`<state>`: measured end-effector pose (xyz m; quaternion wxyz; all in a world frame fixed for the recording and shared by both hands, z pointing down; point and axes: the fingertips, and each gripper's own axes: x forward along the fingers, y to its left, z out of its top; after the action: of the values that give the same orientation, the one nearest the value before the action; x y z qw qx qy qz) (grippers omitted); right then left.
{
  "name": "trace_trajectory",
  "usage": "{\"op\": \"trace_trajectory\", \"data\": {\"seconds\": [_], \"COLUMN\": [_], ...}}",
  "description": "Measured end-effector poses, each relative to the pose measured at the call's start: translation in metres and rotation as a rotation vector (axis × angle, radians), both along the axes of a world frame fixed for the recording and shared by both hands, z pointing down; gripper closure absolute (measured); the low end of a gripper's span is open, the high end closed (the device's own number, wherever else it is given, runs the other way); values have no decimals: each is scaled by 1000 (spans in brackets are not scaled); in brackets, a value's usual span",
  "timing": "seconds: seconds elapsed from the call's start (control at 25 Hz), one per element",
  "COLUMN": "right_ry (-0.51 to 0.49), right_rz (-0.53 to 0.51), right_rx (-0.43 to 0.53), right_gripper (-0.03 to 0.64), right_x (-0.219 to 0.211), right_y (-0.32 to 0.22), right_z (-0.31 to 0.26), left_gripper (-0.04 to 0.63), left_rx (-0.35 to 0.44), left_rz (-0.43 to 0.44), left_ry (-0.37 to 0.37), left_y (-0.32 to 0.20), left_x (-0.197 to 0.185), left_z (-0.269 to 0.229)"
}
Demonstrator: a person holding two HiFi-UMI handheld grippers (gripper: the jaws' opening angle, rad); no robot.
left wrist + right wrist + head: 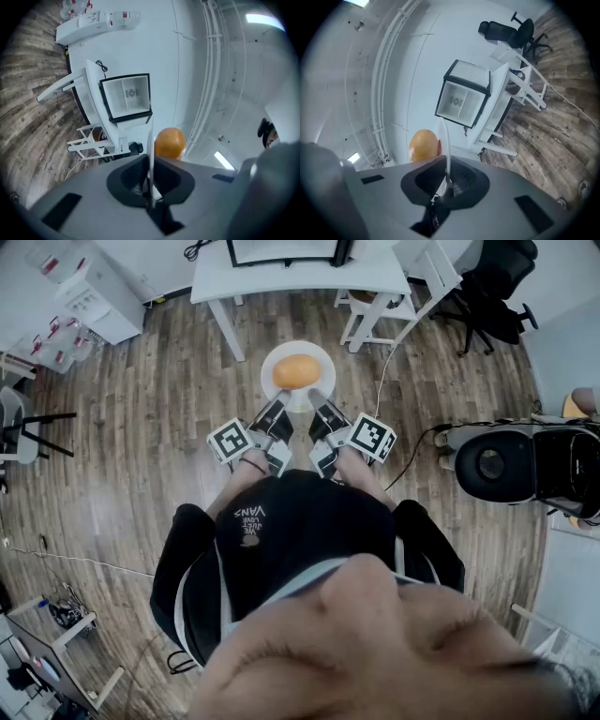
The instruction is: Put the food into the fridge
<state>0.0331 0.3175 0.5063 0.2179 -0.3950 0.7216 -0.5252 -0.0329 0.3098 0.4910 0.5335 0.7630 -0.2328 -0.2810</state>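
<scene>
Across wooden floor [141,427] stood the fridge [126,96]; with left gripper [278,411] and right gripper [319,406] clamped on the plate [321,356], we needed it level lest the orange [296,372] roll.

Both forearms reach toward twelve o'clock, side by side. Left claw [280,411] at eleven, right claw [317,407] at one — each clamped on the plate [298,347] rim, roughly level.

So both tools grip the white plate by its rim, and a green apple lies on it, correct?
Not a green apple: the round food on the plate is orange, as the head view shows. The left tool and right tool do grip its rim.
</scene>
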Motion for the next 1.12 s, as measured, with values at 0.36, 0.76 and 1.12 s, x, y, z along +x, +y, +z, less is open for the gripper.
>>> {"op": "trace_trajectory", "data": {"seconds": [0.36, 0.76, 1.12], "right_ry": [-34, -13, -5], "right_rz": [-6, 51, 76], "right_rx": [34, 32, 28], "right_gripper": [588, 588, 588], "right_x": [-15, -39, -53], "right_y": [-7, -10, -20], "right_z": [-7, -3, 1], "left_gripper": [566, 566, 566], "left_rx": [1, -4, -11], "left_rz": [25, 71, 84], "left_ry": [-8, 3, 17], "left_y": [-7, -12, -25], "left_x": [-11, -35, -49], "left_z": [1, 5, 10]}}
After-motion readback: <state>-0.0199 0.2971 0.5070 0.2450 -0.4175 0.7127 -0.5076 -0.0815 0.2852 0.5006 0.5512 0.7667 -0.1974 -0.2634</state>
